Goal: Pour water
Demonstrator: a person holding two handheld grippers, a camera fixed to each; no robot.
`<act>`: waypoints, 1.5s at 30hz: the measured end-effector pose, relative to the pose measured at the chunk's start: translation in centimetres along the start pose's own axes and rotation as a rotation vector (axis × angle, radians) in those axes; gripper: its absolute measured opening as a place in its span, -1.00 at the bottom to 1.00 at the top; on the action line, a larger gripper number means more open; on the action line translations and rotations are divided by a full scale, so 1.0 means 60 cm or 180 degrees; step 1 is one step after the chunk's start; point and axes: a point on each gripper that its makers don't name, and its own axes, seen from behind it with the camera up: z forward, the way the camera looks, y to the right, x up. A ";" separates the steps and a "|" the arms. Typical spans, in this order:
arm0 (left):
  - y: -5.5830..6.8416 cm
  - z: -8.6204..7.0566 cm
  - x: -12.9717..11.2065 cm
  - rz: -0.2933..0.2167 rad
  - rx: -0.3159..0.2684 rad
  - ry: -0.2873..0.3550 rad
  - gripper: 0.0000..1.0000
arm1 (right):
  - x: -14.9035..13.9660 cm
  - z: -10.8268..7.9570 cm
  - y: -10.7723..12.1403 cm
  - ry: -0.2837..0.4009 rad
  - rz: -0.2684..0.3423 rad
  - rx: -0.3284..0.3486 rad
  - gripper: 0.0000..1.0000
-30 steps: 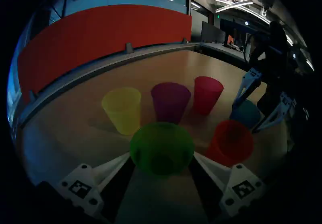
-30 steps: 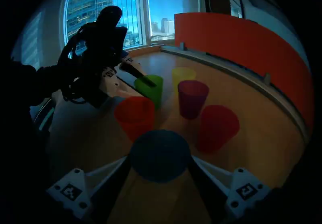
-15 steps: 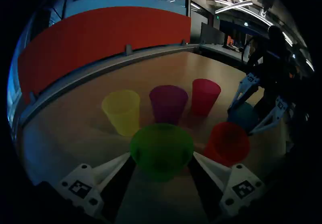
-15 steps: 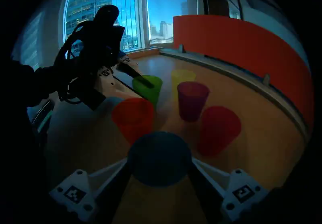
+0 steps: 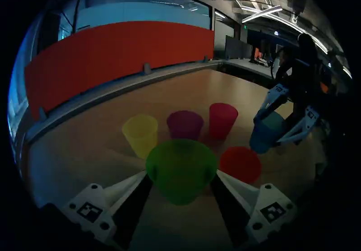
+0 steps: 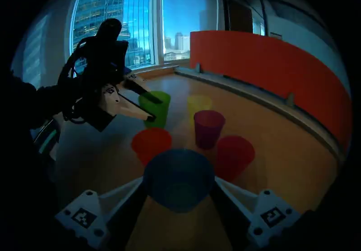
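We see a wooden table [image 5: 85, 147], red partition [image 5: 117, 48] behind it, tall windows [image 6: 178, 23] onto city towers [image 6: 94, 18], ceiling light strips [image 5: 261, 12], dim room.

Green plastic cup [image 5: 182, 169], blue plastic cup [image 6: 178, 178], yellow plastic cup [image 5: 140, 133], purple plastic cup [image 5: 184, 124], pink plastic cup [image 5: 222, 120], red plastic cup [image 5: 240, 163]: each one plain colour. The wooden table [image 5: 90, 138] is light brown, the wall panel [image 5: 117, 48] orange-red

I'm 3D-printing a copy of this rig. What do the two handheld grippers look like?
The left gripper and right gripper match: each has two white, wedge-shaped fingers tapering to the tips, with a black-and-white square marker and small dark screw holes at each base. In the right gripper view, the left gripper's body is dark and bulky, with looping cables.
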 end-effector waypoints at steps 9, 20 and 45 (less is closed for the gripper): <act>0.008 -0.049 0.055 -0.0012 0.0058 0.0306 0.69 | 0.060 -0.045 -0.004 0.0259 -0.0025 -0.0093 0.80; 0.028 -0.114 0.126 -0.0061 0.0148 0.0775 0.69 | 0.127 -0.088 -0.016 0.0591 -0.0087 -0.0189 0.80; 0.069 -0.173 0.176 -0.0194 0.0135 0.1306 0.69 | 0.232 -0.099 -0.032 0.1303 0.0002 -0.0134 0.80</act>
